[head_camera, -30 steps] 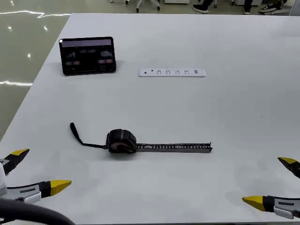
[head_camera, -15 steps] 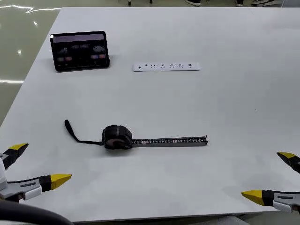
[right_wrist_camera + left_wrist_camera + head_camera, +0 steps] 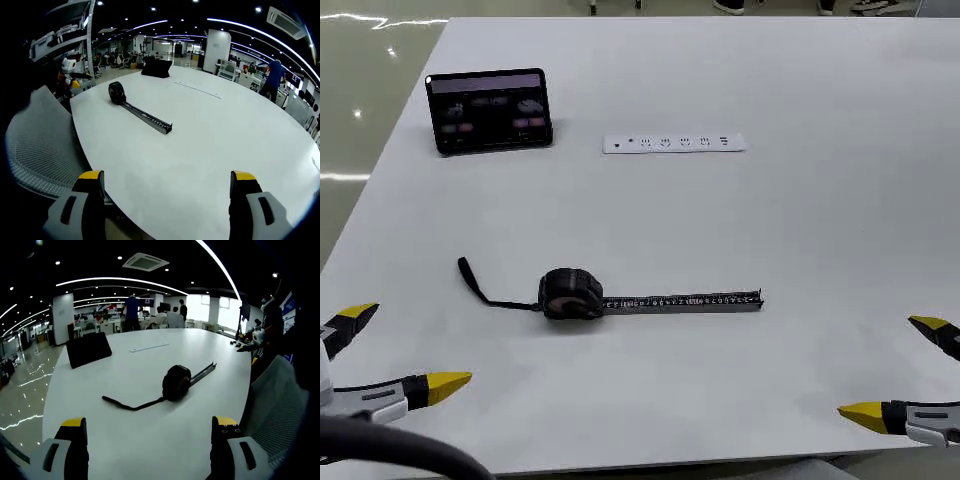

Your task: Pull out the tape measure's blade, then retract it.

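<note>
Nothing on the table (image 3: pixel 770 220) has shifted in the last half second: the tape measure (image 3: pixel 570 293) lies near the middle, its blade (image 3: pixel 685 301) drawn out to the right, its strap (image 3: pixel 480 285) trailing left. The left gripper (image 3: pixel 405 346) and right gripper (image 3: pixel 892 368) still hover at the near edge, well apart from it, jaws spread wide and empty. The case seems to rest on its side, though it shows small.

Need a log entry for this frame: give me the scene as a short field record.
tape measure: black, lying on the table, untouched
blade: extended rightward, flat
strap: trails left of the case
left claw: open, empty, near front edge
right claw: open, empty, near front edge
far side: tablet, power strip
</note>
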Tool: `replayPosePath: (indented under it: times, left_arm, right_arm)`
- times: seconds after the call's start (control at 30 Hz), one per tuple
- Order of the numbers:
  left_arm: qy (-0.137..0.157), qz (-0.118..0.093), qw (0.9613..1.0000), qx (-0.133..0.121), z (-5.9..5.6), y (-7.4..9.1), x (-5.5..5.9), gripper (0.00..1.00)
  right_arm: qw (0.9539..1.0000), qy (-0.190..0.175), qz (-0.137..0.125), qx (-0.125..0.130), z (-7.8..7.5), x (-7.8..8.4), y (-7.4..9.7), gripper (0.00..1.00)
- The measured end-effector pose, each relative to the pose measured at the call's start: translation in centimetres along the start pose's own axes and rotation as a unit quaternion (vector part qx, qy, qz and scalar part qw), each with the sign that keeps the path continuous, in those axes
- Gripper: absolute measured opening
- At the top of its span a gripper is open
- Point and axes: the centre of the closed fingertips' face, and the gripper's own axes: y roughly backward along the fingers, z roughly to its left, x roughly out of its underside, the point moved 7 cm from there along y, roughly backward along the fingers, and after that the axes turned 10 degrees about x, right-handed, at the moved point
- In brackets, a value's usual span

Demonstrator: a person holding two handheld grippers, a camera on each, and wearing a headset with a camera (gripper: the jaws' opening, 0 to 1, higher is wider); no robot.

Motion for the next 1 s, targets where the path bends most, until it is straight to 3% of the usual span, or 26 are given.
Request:
replayPosePath:
  times: [0.27,0.77,0.9,1.0]
  left_arm:
    - [-0.009,0.005,0.9999,0.007,-0.1,-0.3,-0.2,1.0]
    - [-0.023,0.002,0.9997,0.012,-0.4,-1.3,-1.9,1.0]
    - [-0.02,0.013,0.9997,0.012,-0.5,-2.2,-2.5,1.0]
    - [-0.006,0.003,1.0,-0.005,-0.3,-2.7,-3.5,1.0]
  right_arm:
    - [1.0,0.007,0.001,-0.006,0.1,0.1,-0.2,1.0]
    - [0.9996,0.029,0.003,-0.006,-1.1,-0.6,-0.4,1.0]
    - [0.9989,0.043,0.005,-0.017,-1.4,-1.7,-0.8,1.0]
    - [0.9979,0.06,0.007,-0.025,-1.8,-2.6,-1.2,1.0]
